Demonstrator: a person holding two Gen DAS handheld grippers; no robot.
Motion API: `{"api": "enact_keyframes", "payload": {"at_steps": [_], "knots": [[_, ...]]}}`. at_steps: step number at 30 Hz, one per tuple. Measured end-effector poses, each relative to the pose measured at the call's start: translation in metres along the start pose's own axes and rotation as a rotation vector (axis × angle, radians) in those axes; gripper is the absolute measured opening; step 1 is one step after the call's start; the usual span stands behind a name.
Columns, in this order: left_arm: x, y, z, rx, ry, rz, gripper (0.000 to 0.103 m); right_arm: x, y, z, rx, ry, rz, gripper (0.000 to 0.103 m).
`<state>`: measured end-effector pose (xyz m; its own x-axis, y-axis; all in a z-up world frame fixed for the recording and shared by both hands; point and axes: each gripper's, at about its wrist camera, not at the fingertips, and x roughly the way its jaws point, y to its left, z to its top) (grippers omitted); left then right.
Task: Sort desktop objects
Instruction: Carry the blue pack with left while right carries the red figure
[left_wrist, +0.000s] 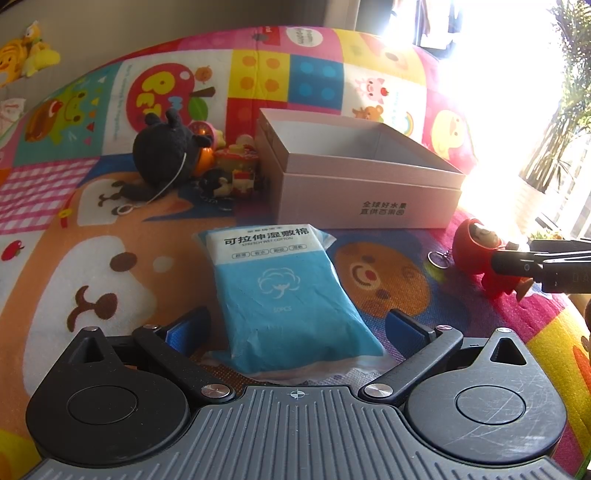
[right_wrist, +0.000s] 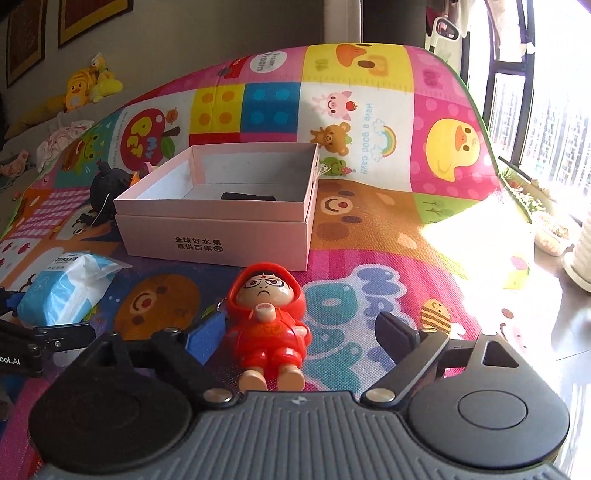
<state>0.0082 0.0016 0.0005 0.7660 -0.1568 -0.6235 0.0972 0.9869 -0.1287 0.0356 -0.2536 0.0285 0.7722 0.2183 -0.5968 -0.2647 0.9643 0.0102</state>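
Clearly, we read "STRETCH WET COTTON" on the blue pack (left_wrist: 284, 291) between our spread left gripper (left_wrist: 295, 328); our right gripper (right_wrist: 301, 332) gapes around the red figurine (right_wrist: 269, 325), beside the pink box (right_wrist: 218, 236).

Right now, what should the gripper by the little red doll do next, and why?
Probably close the right gripper on the red doll. Its jaws stand open around the doll, which lies on the mat, and the open box waits just behind.
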Motion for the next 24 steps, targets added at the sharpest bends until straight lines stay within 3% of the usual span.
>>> {"api": "enact_keyframes", "payload": {"at_steps": [1, 6, 10, 16, 24], "knots": [[0.000, -0.001, 0.000, 0.001, 0.000, 0.000, 0.103, -0.004, 0.003, -0.002, -0.004, -0.013, 0.009, 0.103], [0.001, -0.001, 0.000, 0.002, 0.001, 0.001, 0.103, -0.007, 0.015, -0.012, -0.024, 0.002, 0.024, 0.103], [0.001, -0.001, 0.000, 0.003, 0.002, 0.002, 0.103, 0.001, 0.014, -0.025, 0.066, 0.094, 0.076, 0.103], [0.003, -0.003, 0.000, 0.013, 0.012, 0.015, 0.103, 0.004, 0.012, -0.027, 0.129, 0.112, 0.082, 0.103], [0.013, -0.002, 0.014, -0.012, 0.017, 0.079, 0.103, 0.008, 0.031, -0.028, 0.000, 0.142, 0.020, 0.103]]}}
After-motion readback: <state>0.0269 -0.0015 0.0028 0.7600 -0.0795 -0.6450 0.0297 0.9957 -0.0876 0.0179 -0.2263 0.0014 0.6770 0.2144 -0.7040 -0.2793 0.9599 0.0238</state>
